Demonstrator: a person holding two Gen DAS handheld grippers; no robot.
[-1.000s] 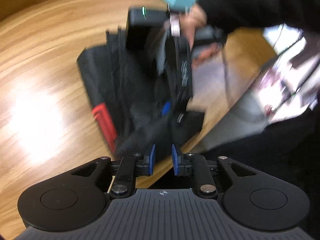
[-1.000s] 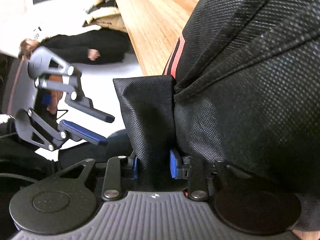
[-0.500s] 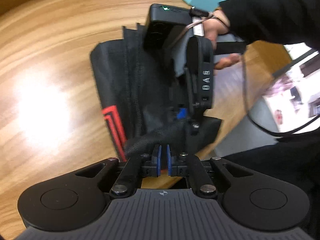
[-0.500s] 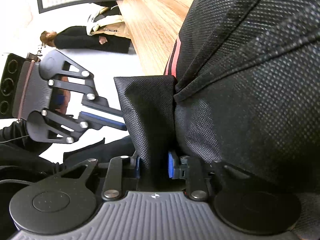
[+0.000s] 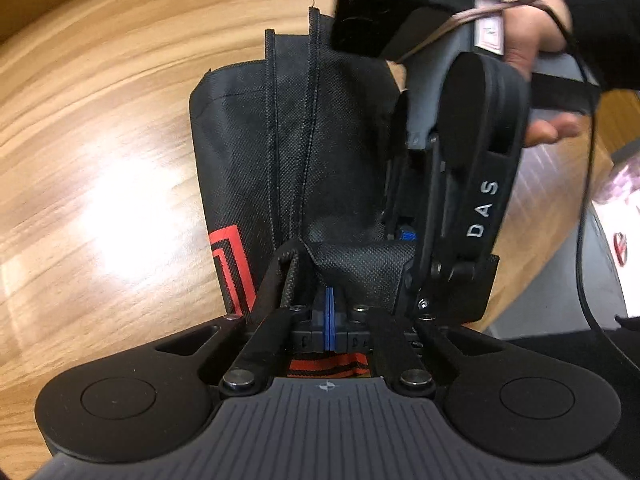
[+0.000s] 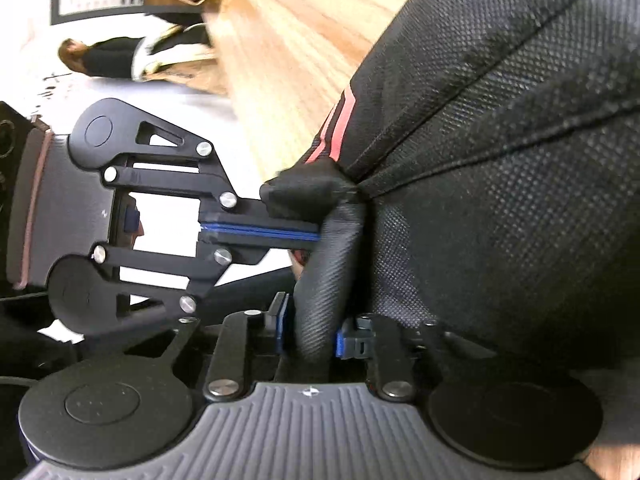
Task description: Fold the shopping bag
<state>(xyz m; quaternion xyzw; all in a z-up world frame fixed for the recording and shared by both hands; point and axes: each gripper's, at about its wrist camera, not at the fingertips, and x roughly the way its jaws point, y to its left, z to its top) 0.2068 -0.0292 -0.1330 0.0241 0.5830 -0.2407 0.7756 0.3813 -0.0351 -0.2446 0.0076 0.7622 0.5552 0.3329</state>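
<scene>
A black woven shopping bag [image 5: 320, 140] with red stripes lies on the wooden table [image 5: 100, 160], handle straps running along it. My left gripper [image 5: 330, 292] points steeply down at the bag's near edge, pads together and pinching fabric at the tips, a strap looped over one finger. In the right wrist view the left gripper [image 6: 316, 236] comes in from the left, tips buried in a bunched fold. My right gripper [image 6: 310, 332] has an upright fold of the bag [image 6: 500, 160] between its pads; its jaws are opening slightly. The right gripper [image 5: 400, 240] shows beside the left one.
The table's edge runs close on the right [image 5: 560, 240], with floor and a dark cable beyond. A person's hand and black sleeve [image 5: 540, 40] carry the right gripper. A person [image 6: 100, 60] in the background is beside the far table edge [image 6: 280, 60].
My left gripper's jaws went from slightly apart to fully together while it dropped closer to the bag's near edge. The right gripper kept its fold of fabric.
</scene>
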